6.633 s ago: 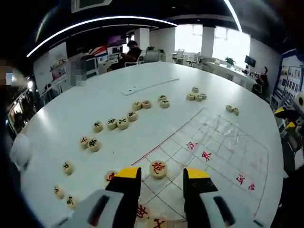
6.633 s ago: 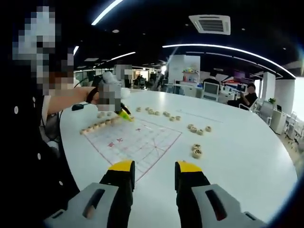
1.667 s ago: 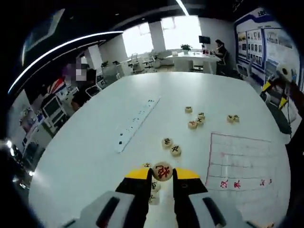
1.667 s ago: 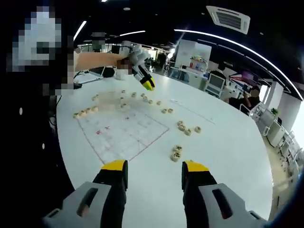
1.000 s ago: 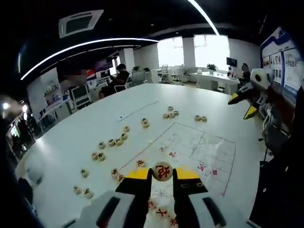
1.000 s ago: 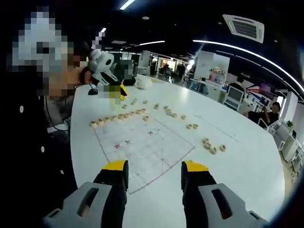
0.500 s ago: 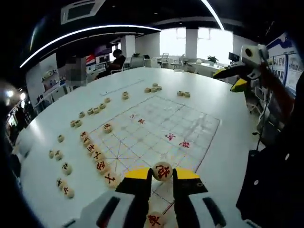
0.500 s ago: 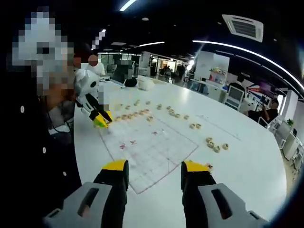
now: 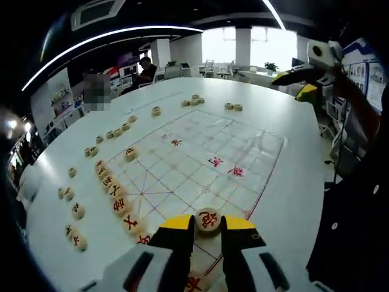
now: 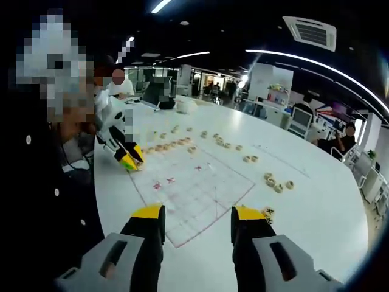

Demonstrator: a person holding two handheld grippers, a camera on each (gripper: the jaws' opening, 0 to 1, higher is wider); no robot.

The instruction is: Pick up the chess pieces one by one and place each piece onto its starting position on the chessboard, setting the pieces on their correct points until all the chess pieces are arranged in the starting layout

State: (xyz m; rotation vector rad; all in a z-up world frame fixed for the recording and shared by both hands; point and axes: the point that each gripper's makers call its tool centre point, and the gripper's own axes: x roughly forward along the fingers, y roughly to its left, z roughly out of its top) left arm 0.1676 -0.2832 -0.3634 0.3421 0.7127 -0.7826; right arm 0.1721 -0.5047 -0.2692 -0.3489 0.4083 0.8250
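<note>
Open-plan office, desks with monitors (image 10: 300, 121), ceiling air vent (image 10: 309, 29)

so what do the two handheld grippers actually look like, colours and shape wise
Both match: the left gripper and the right gripper each have pale grey moulded bodies with a dark oval slot per side, narrowing into two black jaws capped with yellow tips. Seen from across the table, the left gripper has a white housing behind its black and yellow jaws. The person wears dark clothing.
</note>
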